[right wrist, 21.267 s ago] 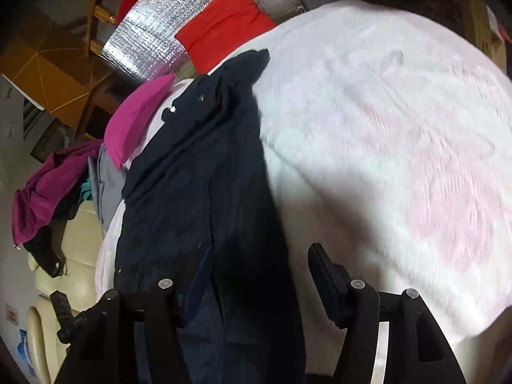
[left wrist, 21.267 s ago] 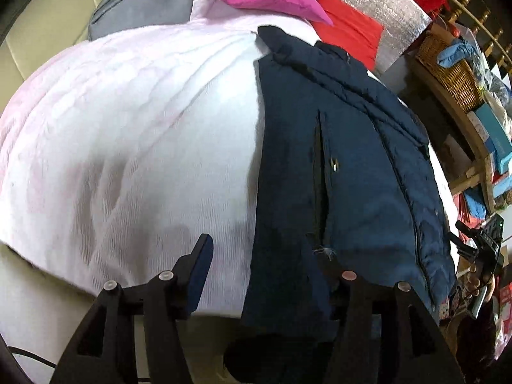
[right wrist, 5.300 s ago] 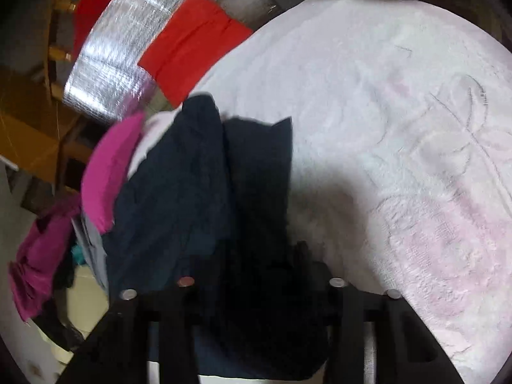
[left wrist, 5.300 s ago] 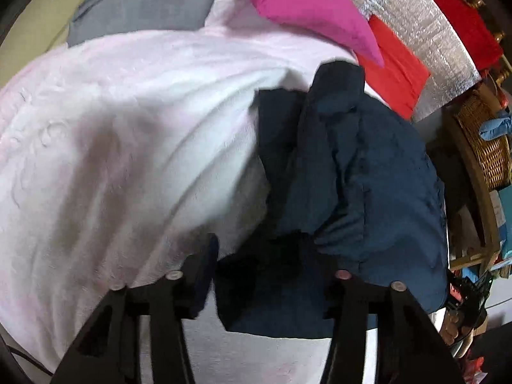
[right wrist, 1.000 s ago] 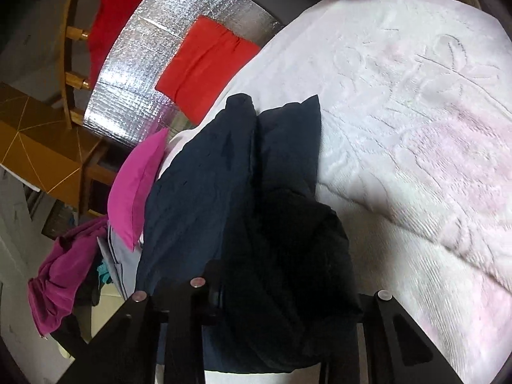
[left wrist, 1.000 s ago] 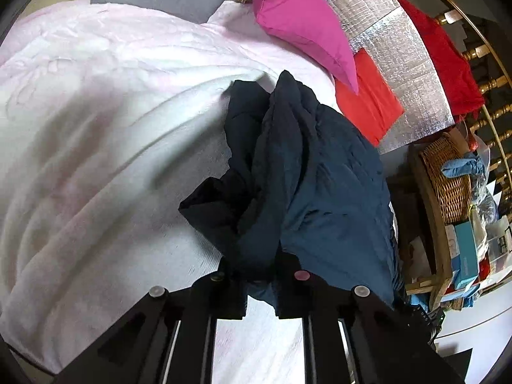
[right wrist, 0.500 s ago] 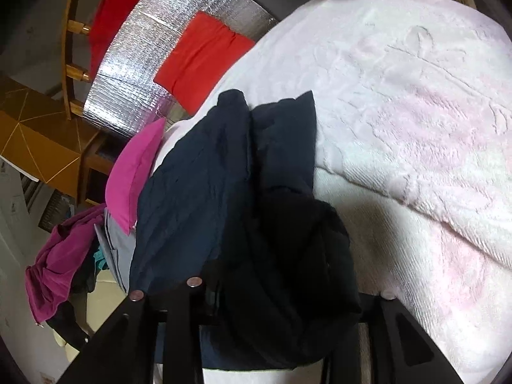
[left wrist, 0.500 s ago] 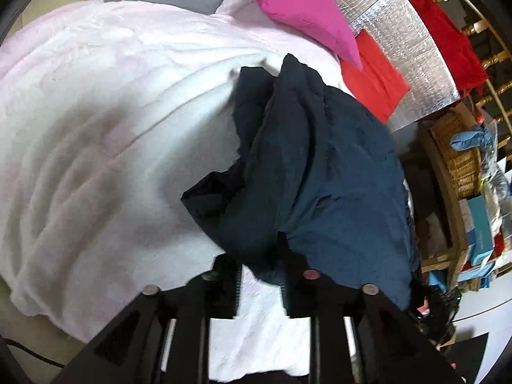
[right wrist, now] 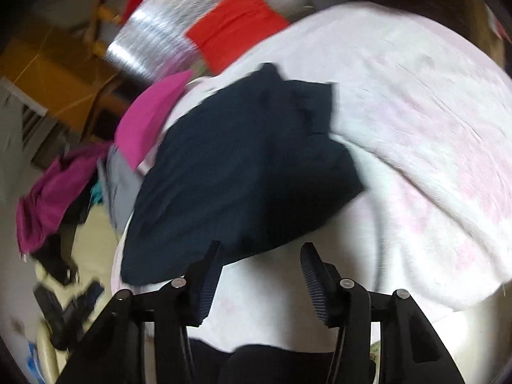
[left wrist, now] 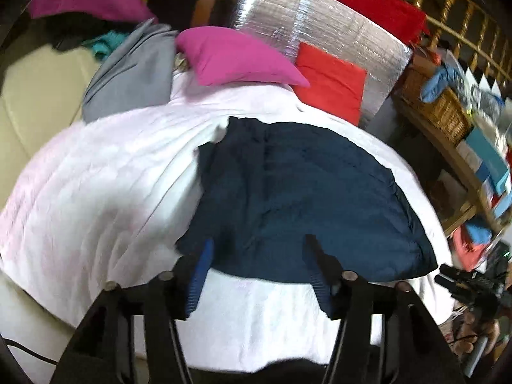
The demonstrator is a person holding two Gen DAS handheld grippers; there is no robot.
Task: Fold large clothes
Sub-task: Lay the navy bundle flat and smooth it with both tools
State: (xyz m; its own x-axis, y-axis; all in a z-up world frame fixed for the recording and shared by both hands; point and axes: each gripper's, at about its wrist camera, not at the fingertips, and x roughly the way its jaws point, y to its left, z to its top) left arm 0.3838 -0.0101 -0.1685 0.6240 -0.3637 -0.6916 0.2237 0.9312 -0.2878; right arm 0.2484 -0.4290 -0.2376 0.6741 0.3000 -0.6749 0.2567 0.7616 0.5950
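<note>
Left wrist view: pink pillow (left wrist: 236, 59), grey garment (left wrist: 131, 76), red cushion (left wrist: 329, 80) and foil sheet (left wrist: 323, 28) sit far ahead of the left hand-held gripper (left wrist: 256, 249); wicker basket (left wrist: 438, 108) on shelving off to its right. Nothing blocks the way. Jaws spread, having just been opening, nothing between them; navy jacket (left wrist: 304, 204) lies folded just ahead, not pinched. Bed w/ white-pink blanket (left wrist: 96, 185) carries it.

Right wrist view, blurry: magenta clothes (right wrist: 54, 192) far left of the right hand-held gripper (right wrist: 259, 256), pillow (right wrist: 150, 118) and cushion (right wrist: 233, 22) beyond. Jaws apart, just been opening, empty; jacket (right wrist: 243, 172) straight ahead and to the left, blanket (right wrist: 432, 147) to the right.
</note>
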